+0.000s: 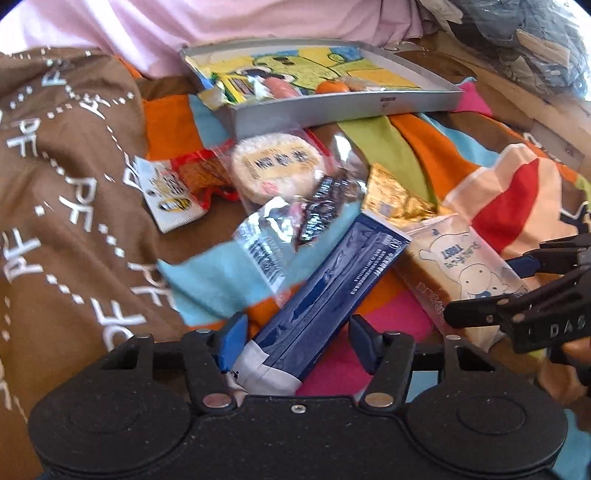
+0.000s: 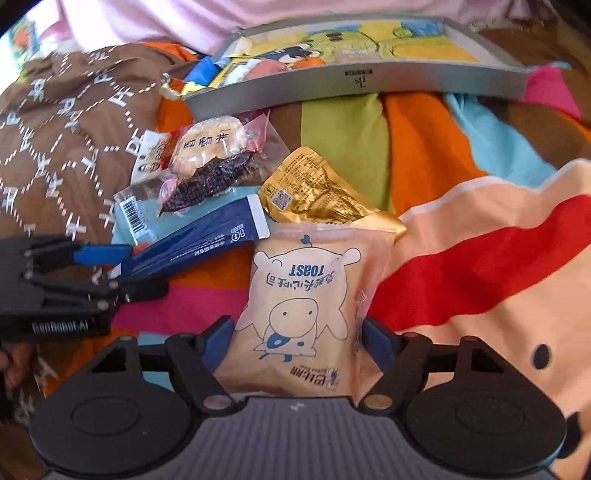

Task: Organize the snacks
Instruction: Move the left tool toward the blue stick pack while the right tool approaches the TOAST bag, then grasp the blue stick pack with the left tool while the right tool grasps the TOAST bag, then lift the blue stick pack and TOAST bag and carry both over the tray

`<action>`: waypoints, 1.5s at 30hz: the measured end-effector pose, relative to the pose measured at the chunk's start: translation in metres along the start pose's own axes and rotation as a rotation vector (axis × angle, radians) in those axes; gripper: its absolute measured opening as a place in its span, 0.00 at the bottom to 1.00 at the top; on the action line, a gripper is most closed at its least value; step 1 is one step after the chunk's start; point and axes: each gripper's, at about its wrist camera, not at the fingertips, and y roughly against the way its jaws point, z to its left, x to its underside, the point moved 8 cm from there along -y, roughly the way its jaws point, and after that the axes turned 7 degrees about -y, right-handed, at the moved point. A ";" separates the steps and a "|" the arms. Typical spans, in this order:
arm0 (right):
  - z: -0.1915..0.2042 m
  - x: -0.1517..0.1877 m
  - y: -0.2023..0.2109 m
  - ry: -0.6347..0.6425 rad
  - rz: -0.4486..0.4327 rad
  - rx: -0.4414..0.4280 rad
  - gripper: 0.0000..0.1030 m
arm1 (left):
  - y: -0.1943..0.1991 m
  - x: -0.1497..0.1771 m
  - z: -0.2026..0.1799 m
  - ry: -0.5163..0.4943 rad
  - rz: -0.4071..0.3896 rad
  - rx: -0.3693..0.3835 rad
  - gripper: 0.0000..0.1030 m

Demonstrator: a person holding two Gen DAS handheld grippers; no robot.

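Loosely, six snack packets (image 2: 229, 173) lie before one tray (image 2: 354, 86).

A home bedroom: a bed spread with a bright cartoon-print bedsheet (image 2: 424, 140), a brown lettered quilt (image 1: 55, 184) bunched beside it, pink bedding (image 1: 155, 29) beyond.

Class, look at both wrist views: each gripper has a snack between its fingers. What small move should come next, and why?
Probably close the left gripper on the long dark blue foil packet. Its jaws stand open on either side of the packet's near end, not yet pinching it. The right gripper likewise straddles the cream toast bag with a cartoon cow. The shallow grey cardboard box behind already holds snacks.
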 end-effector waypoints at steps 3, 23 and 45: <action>-0.001 0.006 0.010 0.078 -0.036 0.025 0.77 | 0.000 0.003 -0.010 0.032 0.022 0.072 0.52; 0.003 0.025 0.006 0.194 -0.074 0.080 0.74 | -0.011 0.005 -0.028 -0.153 0.037 -0.006 0.45; -0.019 0.075 0.041 0.154 -0.022 0.002 0.79 | 0.022 0.037 -0.078 0.069 0.127 -0.053 0.49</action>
